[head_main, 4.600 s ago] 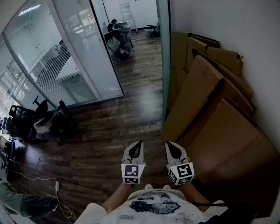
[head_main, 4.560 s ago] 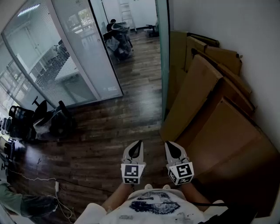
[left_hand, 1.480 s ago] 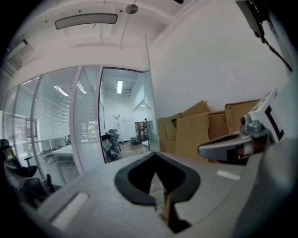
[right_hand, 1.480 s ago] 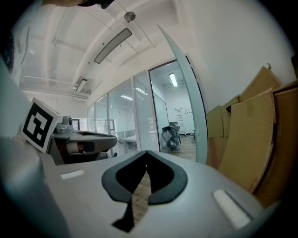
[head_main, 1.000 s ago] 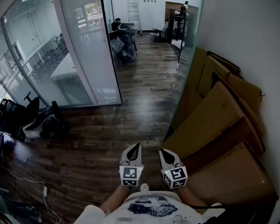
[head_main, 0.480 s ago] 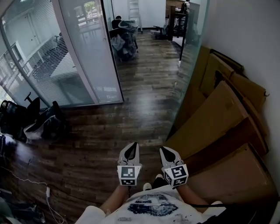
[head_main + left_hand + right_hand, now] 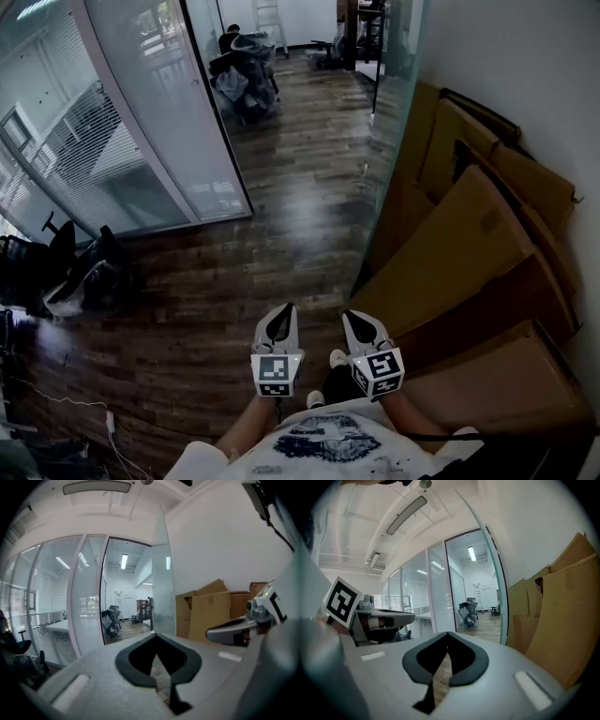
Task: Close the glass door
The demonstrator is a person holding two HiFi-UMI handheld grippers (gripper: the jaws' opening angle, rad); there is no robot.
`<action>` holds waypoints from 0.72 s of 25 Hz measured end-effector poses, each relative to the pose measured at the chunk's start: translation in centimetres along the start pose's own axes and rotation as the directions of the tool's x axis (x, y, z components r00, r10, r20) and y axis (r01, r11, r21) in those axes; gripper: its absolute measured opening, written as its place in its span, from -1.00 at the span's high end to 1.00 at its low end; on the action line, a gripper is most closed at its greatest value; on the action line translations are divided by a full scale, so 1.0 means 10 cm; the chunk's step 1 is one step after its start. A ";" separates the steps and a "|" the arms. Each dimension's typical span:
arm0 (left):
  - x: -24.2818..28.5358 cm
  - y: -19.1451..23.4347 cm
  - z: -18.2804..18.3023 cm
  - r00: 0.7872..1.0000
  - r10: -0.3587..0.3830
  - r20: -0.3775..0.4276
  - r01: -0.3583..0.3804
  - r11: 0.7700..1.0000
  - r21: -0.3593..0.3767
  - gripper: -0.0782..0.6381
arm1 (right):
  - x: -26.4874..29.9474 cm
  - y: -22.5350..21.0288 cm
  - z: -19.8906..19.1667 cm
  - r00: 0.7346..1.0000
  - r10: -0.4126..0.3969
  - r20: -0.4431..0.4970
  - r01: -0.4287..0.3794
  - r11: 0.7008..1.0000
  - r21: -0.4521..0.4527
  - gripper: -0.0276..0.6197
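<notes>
Standing on a dark wood-plank floor [image 7: 281,206], well short of the target; no contact made with anything.

Scene, head view:
- Frosted glass partition wall with slatted blinds [image 7: 141,103] runs along the left.
- Tall clear glass door panel with a greenish edge [image 7: 389,122] stands swung open on the right. Its free edge points roughly toward the person, and its leaf lies close alongside the flattened brown cardboard sheets [image 7: 469,244] that lean on the white wall [image 7: 525,66]. Whether glass touches cardboard cannot be told.
- The same door shows ahead in the left gripper view [image 7: 161,588] and to the right of centre in the right gripper view [image 7: 500,602].
- No handle made out in any view.

Grippers:
- Left gripper [image 7: 284,311]: jaws together, tips meeting, nothing between them [image 7: 156,637].
- Right gripper [image 7: 352,319]: jaws together, likewise empty [image 7: 447,634].
- Both are held low in front of the body, side by side, pointing a little below level toward the doorway, and well apart from the door.

Step in hand (judgement): approach only; closing not yet begun, the door fully open.

Next move (judgement): get near the free edge and set a gripper behind the leaf on the cardboard side. Closed jaws should serve for a push. Then swing the leaf away from the cardboard toward the partition frame, keeping pressure light on the glass.
</notes>
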State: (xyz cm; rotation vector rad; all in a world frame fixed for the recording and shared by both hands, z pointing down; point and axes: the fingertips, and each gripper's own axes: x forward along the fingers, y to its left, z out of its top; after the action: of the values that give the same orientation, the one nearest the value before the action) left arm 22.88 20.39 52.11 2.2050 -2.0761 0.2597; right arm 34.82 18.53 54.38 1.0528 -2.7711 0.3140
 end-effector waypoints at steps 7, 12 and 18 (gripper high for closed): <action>0.57 -0.02 0.09 1.000 -0.014 -0.016 0.014 1.000 0.017 0.77 | 0.36 -0.47 0.18 1.000 -0.013 0.018 0.013 1.000 0.012 0.90; 0.96 -0.07 0.14 0.999 -0.026 -0.029 0.026 1.000 0.010 0.77 | 0.58 -0.80 0.25 1.000 -0.021 0.021 0.021 0.999 0.029 0.90; 1.26 -0.04 0.11 0.998 -0.020 -0.053 0.021 0.999 0.024 0.77 | 0.76 -1.06 0.26 1.000 -0.018 0.025 0.016 0.998 0.059 0.90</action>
State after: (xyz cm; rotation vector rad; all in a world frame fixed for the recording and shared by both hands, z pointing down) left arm 24.06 7.91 53.46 2.2065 -2.0328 0.3396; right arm 36.12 5.36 55.03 1.1008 -2.7894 0.3843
